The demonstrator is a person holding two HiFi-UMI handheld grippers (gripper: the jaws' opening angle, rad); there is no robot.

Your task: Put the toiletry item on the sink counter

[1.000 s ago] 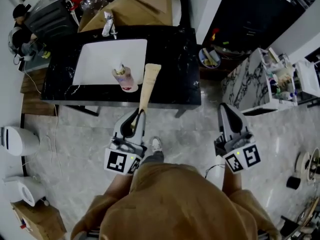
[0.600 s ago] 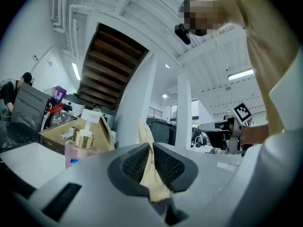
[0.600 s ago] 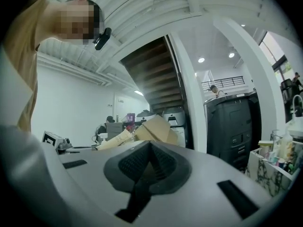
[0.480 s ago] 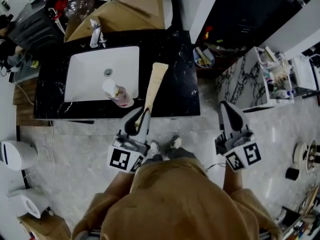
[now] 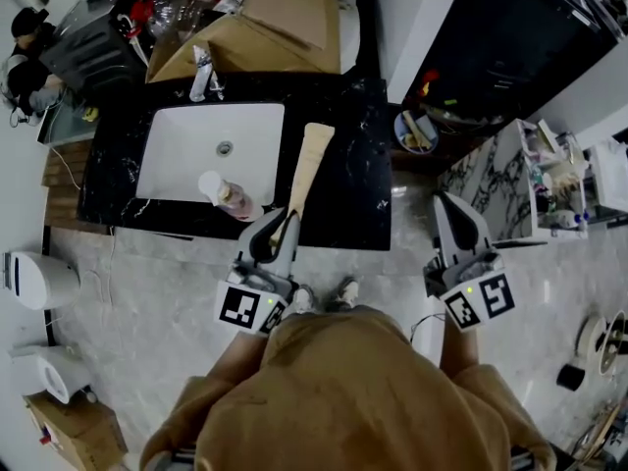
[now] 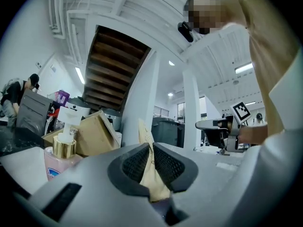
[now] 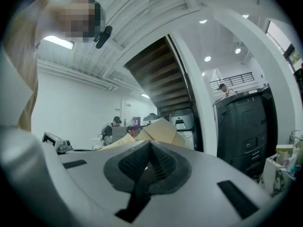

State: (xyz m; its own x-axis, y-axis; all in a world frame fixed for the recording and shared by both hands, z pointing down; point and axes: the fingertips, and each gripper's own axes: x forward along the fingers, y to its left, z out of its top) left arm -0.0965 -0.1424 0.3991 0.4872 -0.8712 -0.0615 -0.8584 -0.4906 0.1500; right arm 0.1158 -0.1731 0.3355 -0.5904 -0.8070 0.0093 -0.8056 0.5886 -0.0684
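toiletry item tight in jaws of left gripper, out over sink counter; right gripper closed, empty

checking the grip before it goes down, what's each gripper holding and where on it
The left gripper is shut on the narrow near end of the long tan toiletry item. The right gripper is shut and empty.
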